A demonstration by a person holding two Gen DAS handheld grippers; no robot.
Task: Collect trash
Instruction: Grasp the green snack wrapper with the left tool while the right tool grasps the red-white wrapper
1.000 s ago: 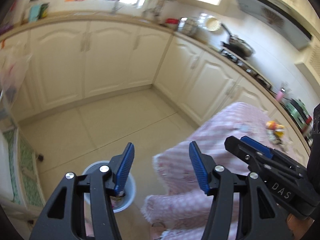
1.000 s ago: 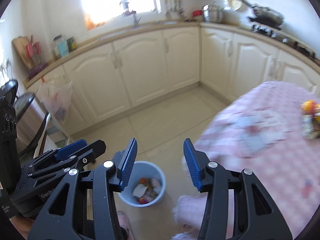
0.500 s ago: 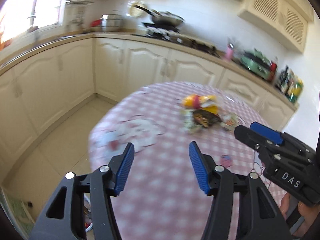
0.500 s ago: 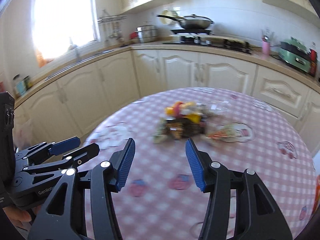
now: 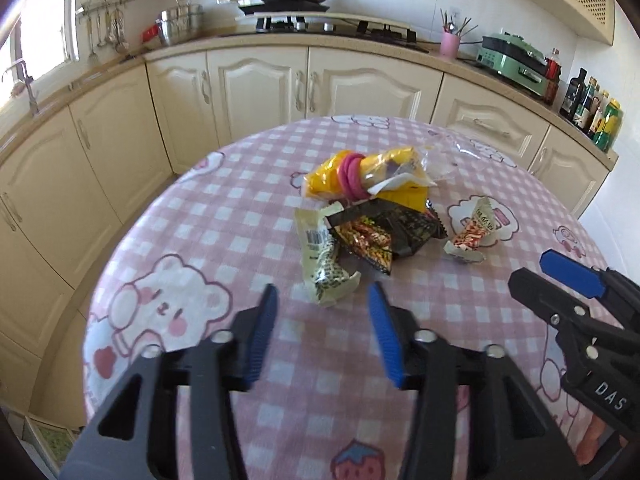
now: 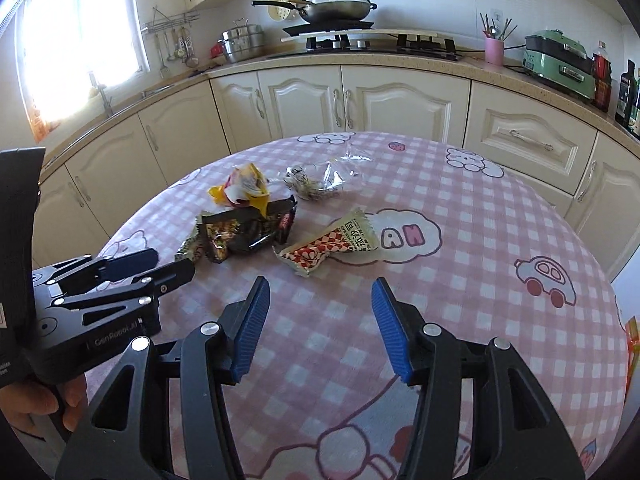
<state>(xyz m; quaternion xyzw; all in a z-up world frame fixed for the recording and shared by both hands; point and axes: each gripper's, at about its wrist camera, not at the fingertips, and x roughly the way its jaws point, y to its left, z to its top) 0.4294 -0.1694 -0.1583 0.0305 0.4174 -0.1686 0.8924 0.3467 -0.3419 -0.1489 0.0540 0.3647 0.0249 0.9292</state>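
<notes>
Both views now steadied over wrapper pile (image 5: 360, 216), left hand-held gripper (image 5: 323, 330) and right hand-held gripper (image 6: 320, 320) released, empty.

Home kitchen (cream cabinets (image 6: 372, 100), gas hob (image 6: 376, 44), wok (image 6: 336, 6)).

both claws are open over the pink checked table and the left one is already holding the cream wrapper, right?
Not quite. The left claw is open and holds nothing; the cream wrapper lies on the table just ahead of its fingertips, as the left wrist view shows. The rest stands: the right claw is open too, over the same pink checked cloth.
</notes>
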